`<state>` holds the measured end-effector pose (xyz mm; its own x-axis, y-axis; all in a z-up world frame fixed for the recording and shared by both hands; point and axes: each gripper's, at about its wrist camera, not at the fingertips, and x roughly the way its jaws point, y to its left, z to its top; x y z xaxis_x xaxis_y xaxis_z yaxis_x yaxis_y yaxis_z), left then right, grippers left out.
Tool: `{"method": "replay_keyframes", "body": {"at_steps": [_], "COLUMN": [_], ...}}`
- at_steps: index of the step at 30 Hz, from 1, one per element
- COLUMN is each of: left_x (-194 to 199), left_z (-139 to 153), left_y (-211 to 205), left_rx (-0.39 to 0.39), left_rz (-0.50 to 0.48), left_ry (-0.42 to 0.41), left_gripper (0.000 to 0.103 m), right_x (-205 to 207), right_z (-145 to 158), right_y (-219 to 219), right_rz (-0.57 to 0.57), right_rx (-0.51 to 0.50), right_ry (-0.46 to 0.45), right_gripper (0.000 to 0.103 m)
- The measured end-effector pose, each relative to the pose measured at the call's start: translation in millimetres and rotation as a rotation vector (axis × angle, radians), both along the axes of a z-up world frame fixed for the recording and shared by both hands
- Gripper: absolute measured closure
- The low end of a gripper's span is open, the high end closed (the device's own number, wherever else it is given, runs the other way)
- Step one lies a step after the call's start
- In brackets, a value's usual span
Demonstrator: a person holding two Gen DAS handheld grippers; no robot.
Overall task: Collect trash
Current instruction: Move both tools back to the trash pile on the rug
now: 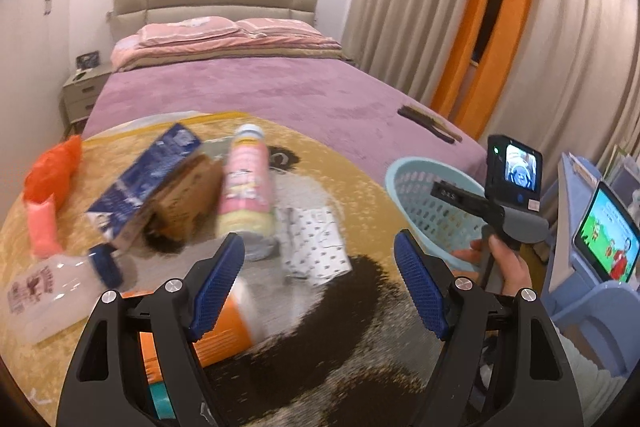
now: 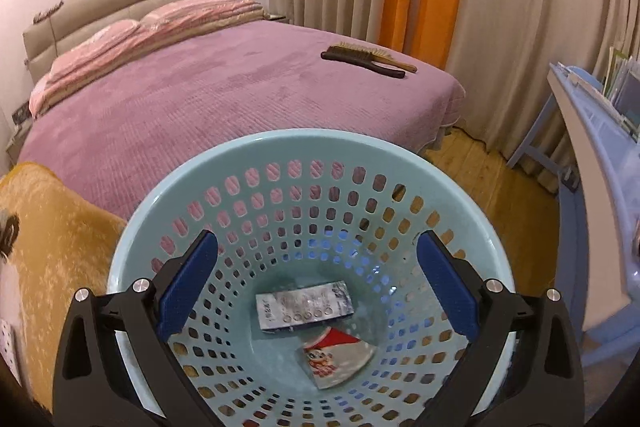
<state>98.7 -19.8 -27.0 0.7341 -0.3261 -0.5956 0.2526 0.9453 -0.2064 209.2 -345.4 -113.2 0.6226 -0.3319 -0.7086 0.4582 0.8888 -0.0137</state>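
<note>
1. Left of the basket point(image 1: 400, 175): orange bag point(image 1: 52, 167), blue carton point(image 1: 140, 183), pink bottle point(image 1: 246, 183), spotted packet point(image 1: 312, 247), strewn on the yellow blanket point(image 1: 360, 155) awaiting pickup.
2. Left gripper point(image 1: 320, 267): jaws wide apart, nothing held, probably lining up on that litter.
3. Right gripper point(image 2: 318, 283): spread wide and empty over the basket; silver wrapper point(image 2: 306, 305) and cartoon packet point(image 2: 340, 359) already inside.
4. Labels: too blurred to read.

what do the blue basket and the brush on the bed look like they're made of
Basket: moulded plastic, pale blue and glossy, judging by its smooth shiny rim and regular punched holes.
Brush: probably wood, with a dark handle against a lighter tan one; the pale bristles could be natural fibre, too small to tell.
</note>
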Motion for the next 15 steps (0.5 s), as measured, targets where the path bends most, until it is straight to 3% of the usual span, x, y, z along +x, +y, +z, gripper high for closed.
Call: {"method": "replay_keyframes", "body": {"at_steps": [6,10,15], "left_x": [-28,-40,-42], "left_z": [20,30,30], "left_y": [53,93,135], "left_rx": [-0.012,0.0,0.013], "left_rz": [0.105,0.195,0.254], "left_ry": [-0.082,-0.115,-0.098], "left_gripper": [0.02,0.018,0.018], "right_x": [-30,-56,-73], "right_z": [53,94,124], "right_y": [20,62,122], "right_rz": [0.056,0.207,0.411], "right_rx": [-0.029,-0.006,-0.006], "right_ry": [-0.133,-0.231,-0.276], "right_gripper": [0.008,0.008,0.008]}}
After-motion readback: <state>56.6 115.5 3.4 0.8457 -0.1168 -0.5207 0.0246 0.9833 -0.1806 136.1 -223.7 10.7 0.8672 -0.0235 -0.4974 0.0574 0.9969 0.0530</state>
